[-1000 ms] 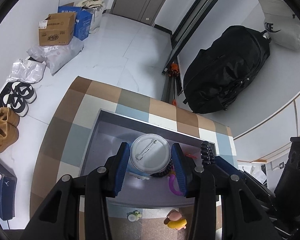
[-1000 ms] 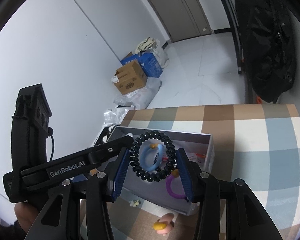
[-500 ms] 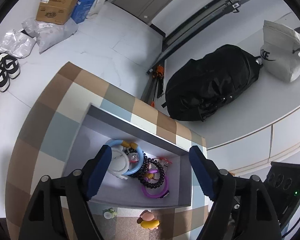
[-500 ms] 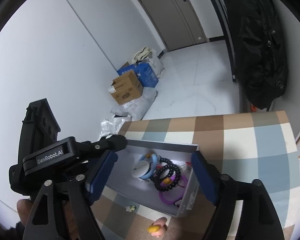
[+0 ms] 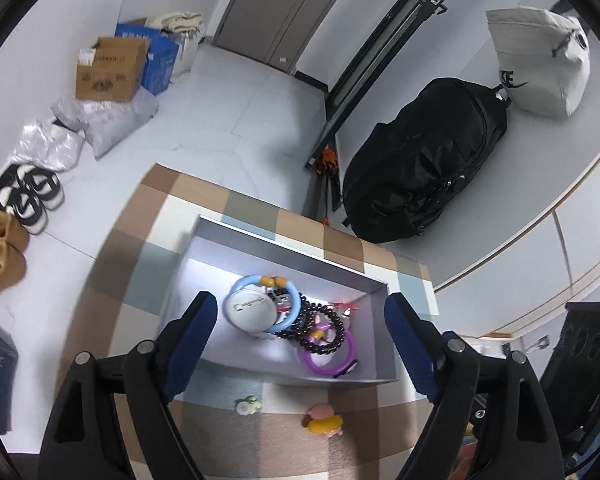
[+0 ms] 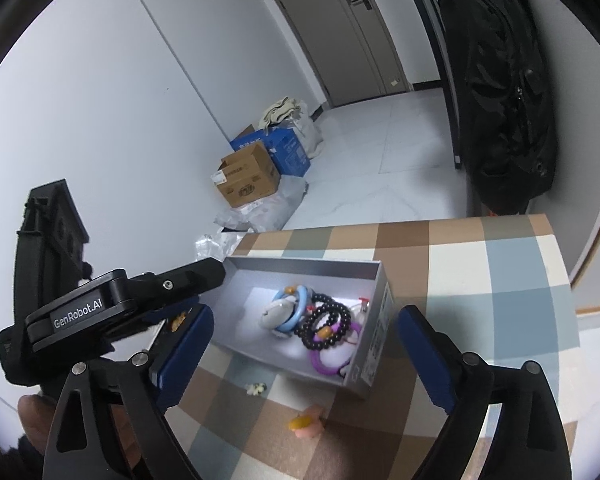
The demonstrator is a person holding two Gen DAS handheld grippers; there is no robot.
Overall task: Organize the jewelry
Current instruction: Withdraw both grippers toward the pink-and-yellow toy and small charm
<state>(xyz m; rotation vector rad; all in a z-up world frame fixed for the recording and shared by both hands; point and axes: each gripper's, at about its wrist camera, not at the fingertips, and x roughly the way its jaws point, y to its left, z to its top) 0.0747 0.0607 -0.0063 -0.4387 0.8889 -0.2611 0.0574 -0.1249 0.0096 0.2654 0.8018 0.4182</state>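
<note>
Left hand-held gripper (image 5: pixel 300 344) spread wide above bead bracelet (image 5: pixel 320 326) in box (image 5: pixel 284 246).

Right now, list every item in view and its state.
Left hand-held gripper: open, empty.
Right hand-held gripper: open, empty.
Box: open, holding jewelry.
Badge: in box, pin up.
Black bracelet: in box.
Blue ring: in box.
Purple ring: in box.
Yellow clip: outside box.
</note>
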